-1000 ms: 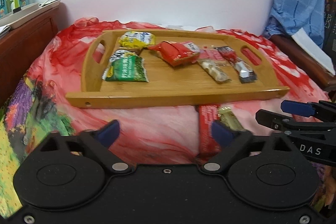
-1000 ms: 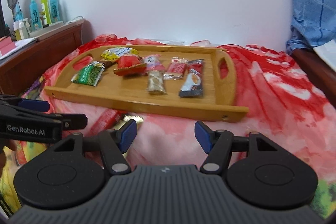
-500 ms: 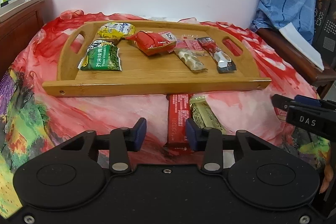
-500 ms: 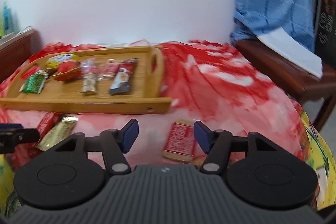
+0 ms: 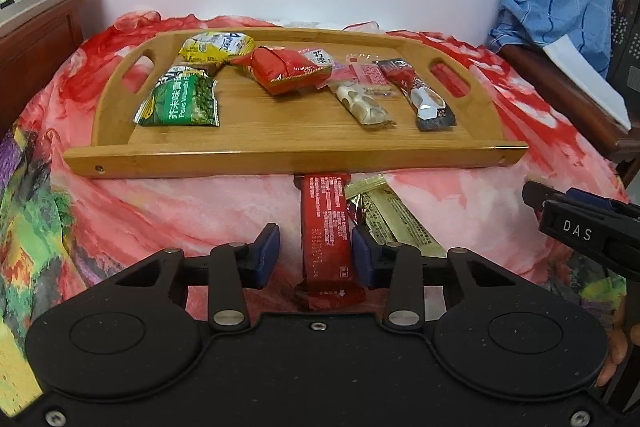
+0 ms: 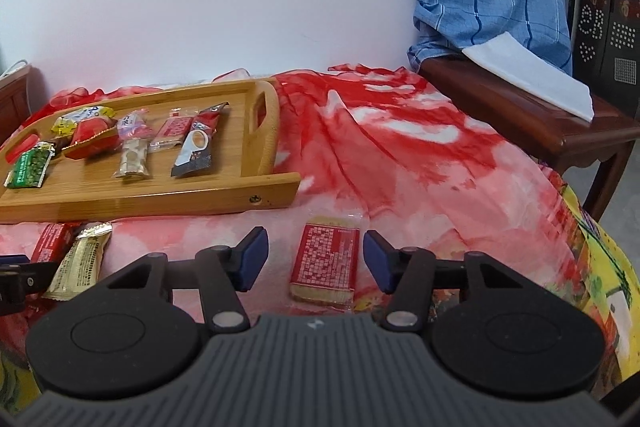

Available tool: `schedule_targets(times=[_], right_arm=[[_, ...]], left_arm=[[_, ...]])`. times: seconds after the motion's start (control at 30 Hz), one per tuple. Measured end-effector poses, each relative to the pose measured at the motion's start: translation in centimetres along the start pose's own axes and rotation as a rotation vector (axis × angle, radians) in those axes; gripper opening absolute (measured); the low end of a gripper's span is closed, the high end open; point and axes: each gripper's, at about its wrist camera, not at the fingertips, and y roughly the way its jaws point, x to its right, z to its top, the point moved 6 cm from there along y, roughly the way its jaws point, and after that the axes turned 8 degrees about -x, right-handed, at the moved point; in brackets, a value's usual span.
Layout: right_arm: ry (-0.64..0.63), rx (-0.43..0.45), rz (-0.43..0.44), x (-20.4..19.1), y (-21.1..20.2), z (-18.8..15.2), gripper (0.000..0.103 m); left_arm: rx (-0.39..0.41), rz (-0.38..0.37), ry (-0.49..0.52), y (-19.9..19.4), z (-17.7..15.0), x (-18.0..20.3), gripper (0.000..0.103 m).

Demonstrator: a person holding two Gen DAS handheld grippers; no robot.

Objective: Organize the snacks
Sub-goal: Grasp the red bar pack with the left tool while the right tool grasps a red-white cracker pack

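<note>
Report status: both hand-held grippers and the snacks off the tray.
Left hand-held gripper open around red bar. Right hand-held gripper closing, pads clear of red wafer pack. Gold bar crowds red bar.

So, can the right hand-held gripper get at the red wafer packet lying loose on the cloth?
Probably yes. The right hand-held gripper has its jaws closing either side of the red wafer packet, not yet touching, and nothing lies between; the wooden tray sits clear.
</note>
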Motion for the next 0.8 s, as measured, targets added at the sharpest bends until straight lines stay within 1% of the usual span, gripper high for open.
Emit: schedule_targets(times=[0.27, 0.8], right_arm=[[0.017, -0.028, 0.01, -0.24, 0.77, -0.44, 0.067], [0.022, -0.034, 0.044, -0.69, 0.88, -0.48, 0.065]], left_arm=[[0.015, 0.034, 0.018, 0.45, -0.12, 0.59, 0.04], [0.036, 0.038, 0.038, 0.59, -0.31, 0.62, 0.04]])
